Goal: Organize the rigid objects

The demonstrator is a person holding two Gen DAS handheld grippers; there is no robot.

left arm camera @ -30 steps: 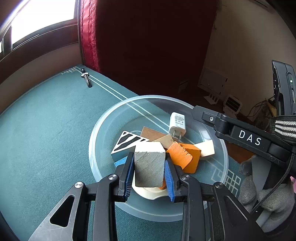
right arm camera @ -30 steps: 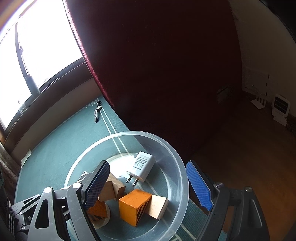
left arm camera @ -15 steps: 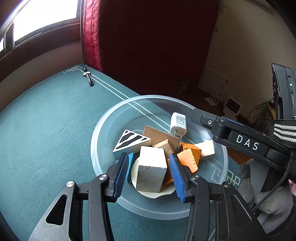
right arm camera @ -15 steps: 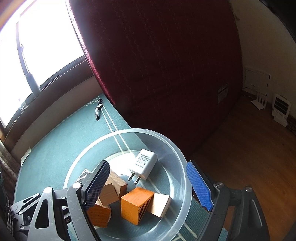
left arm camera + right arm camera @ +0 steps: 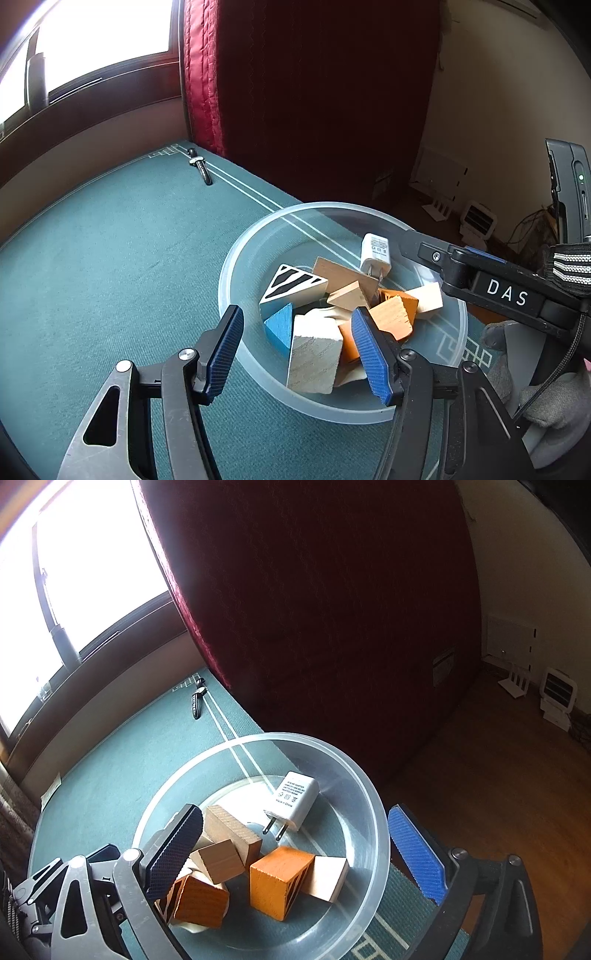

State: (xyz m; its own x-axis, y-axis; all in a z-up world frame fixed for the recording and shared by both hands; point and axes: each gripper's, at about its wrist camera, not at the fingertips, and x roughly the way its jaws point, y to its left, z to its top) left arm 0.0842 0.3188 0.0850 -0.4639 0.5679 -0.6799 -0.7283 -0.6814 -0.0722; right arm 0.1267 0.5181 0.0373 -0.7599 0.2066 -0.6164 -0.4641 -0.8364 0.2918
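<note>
A: Several rigid pieces sit heaped in the clear plastic bowl (image 5: 236, 266) on the green surface (image 5: 110, 258). Starting at the left, what do you see?

B: A wristwatch (image 5: 201, 170) lies far off on the surface. Then the left gripper (image 5: 297, 356), its fingers opening. The pale wooden block (image 5: 314, 356) lies free between them in the bowl, untouched by either pad.

A: And further right?

B: A blue wedge (image 5: 280, 326), a striped triangle (image 5: 291, 286), orange blocks (image 5: 393, 317), a white charger (image 5: 376, 253). The right gripper (image 5: 291, 853) hangs with fingers spreading wide, astride the bowl's right rim, holding nothing.

A: How would they handle?

B: Light, stiff, probably not fragile. I'd pinch flat opposite faces; sloped wedge sides may slip out.
</note>
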